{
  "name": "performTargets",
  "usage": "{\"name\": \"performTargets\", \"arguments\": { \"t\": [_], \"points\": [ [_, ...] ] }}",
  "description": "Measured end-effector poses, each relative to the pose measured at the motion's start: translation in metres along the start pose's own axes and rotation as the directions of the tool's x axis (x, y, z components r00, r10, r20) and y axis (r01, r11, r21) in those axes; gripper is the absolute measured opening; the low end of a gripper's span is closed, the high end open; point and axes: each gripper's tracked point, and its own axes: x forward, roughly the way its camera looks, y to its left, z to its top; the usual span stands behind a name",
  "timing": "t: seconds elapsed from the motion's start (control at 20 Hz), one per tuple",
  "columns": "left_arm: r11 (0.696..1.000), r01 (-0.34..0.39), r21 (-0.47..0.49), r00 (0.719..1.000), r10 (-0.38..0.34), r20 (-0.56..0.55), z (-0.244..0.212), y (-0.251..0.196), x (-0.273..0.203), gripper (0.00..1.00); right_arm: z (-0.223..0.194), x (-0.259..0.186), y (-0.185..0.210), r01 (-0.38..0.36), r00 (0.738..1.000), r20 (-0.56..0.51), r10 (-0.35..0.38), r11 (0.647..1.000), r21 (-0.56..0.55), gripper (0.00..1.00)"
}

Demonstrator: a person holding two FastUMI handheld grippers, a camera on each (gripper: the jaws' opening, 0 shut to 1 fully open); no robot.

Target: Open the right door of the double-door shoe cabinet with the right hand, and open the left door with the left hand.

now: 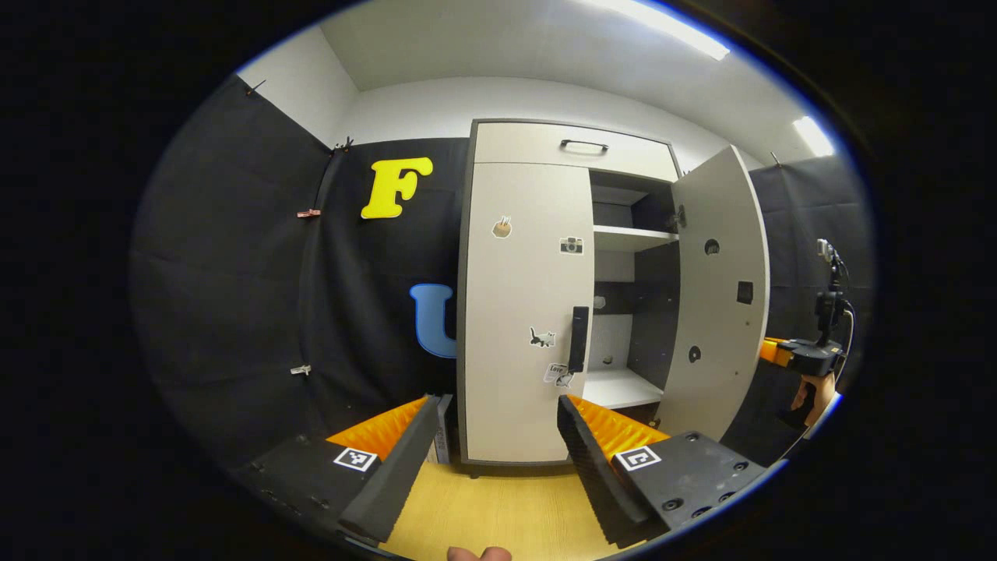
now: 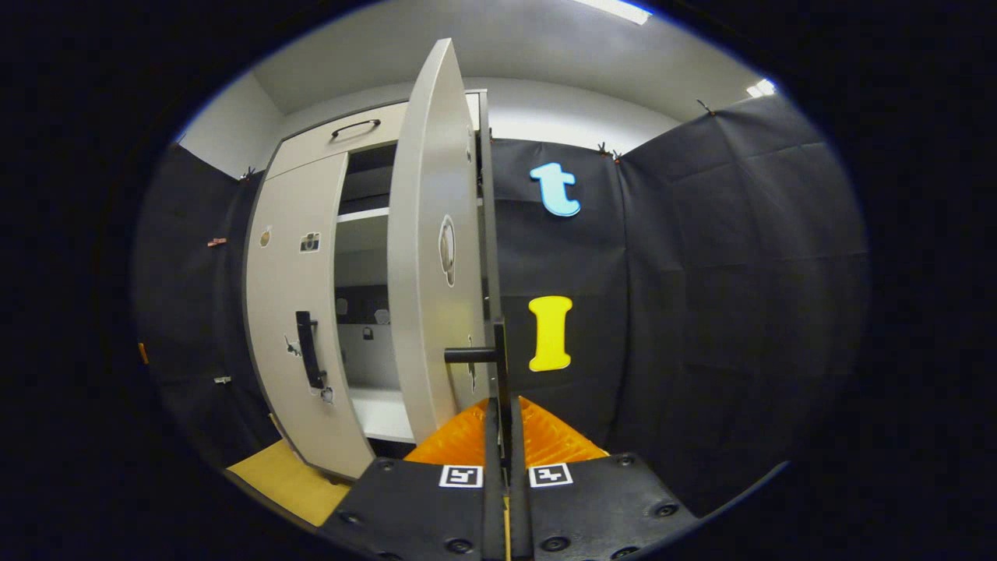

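Your left gripper [image 1: 494, 436] hangs in front of the shoe cabinet [image 1: 572, 148] with its fingers spread wide and nothing between them. The left door [image 1: 523, 312] is closed ahead of it, and that door's dark vertical handle [image 1: 578, 339] sits just above your right-hand finger, near the door's inner edge. A few small stickers [image 1: 571, 245] dot the door face. Above both doors runs a drawer with a thin bar pull [image 1: 583, 145].

The right door [image 1: 716, 288] stands swung out, showing pale shelves [image 1: 631, 234] and a dark back panel inside. Past its outer edge, in the left gripper view, you can see your other hand [image 1: 814, 389] holding the right gripper's body.

In the right gripper view, your right gripper [image 2: 500, 421] has its fingers drawn together on the right door's handle [image 2: 498, 366], a dark bar on a short post, with the fingers pressing it from both sides. The right door [image 2: 436, 257] rises edge-on just left of the fingers, the open compartment beyond it and the closed left door [image 2: 292, 312] farther left. A strip of wood-toned floor [image 1: 498, 506] lies below the cabinet.
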Motion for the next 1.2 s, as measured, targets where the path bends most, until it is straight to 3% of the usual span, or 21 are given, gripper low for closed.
{"name": "performTargets", "arguments": {
  "t": [0.1,0.15,0.3,0.4,0.55,0.8,1.0,1.15,1.2],
  "points": [
    [1.0,0.009,0.003,1.0,-0.009,-0.002,-0.001,-0.004,0.004,0.95,-0.001,-0.014,0.003,-0.069,0.997,-0.019,0.07,0.996,0.05,0.06],
    [1.0,0.014,0.006,1.0,-0.014,-0.005,-0.002,-0.008,0.005,0.95,-0.002,-0.017,0.003,-0.079,0.996,-0.023,0.081,0.995,0.053,0.13],
    [1.0,0.028,0.005,1.0,-0.028,-0.012,-0.003,-0.013,0.007,0.98,0.0,-0.017,-0.006,-0.043,0.999,-0.007,0.043,0.999,0.005,0.22],
    [0.999,0.039,-0.006,0.999,-0.039,-0.013,-0.003,-0.019,0.006,0.95,0.002,-0.019,-0.007,-0.041,0.999,0.001,0.041,0.999,0.002,0.21],
    [0.999,0.038,-0.015,0.999,-0.038,-0.007,0.0,-0.017,0.007,0.95,0.008,-0.027,-0.015,-0.01,1.0,0.004,0.01,1.0,-0.006,0.3],
    [0.999,0.052,-0.004,0.999,-0.052,0.014,0.004,-0.023,0.013,0.95,0.02,-0.047,-0.034,0.06,0.998,0.005,-0.06,0.998,0.029,0.32],
    [0.998,0.061,-0.009,0.998,-0.061,0.012,0.005,-0.025,0.024,0.95,0.038,-0.066,-0.036,0.04,0.999,0.024,-0.042,0.997,0.069,0.47],
    [0.998,0.065,-0.002,0.998,-0.065,0.026,0.011,-0.03,0.038,0.95,0.051,-0.077,-0.038,0.041,0.998,0.037,-0.044,0.997,0.072,0.51],
    [0.998,0.07,-0.003,0.997,-0.069,0.031,0.012,-0.033,0.043,0.95,0.053,-0.078,-0.035,0.036,0.999,0.038,-0.039,0.997,0.069,0.6]
  ]
}}
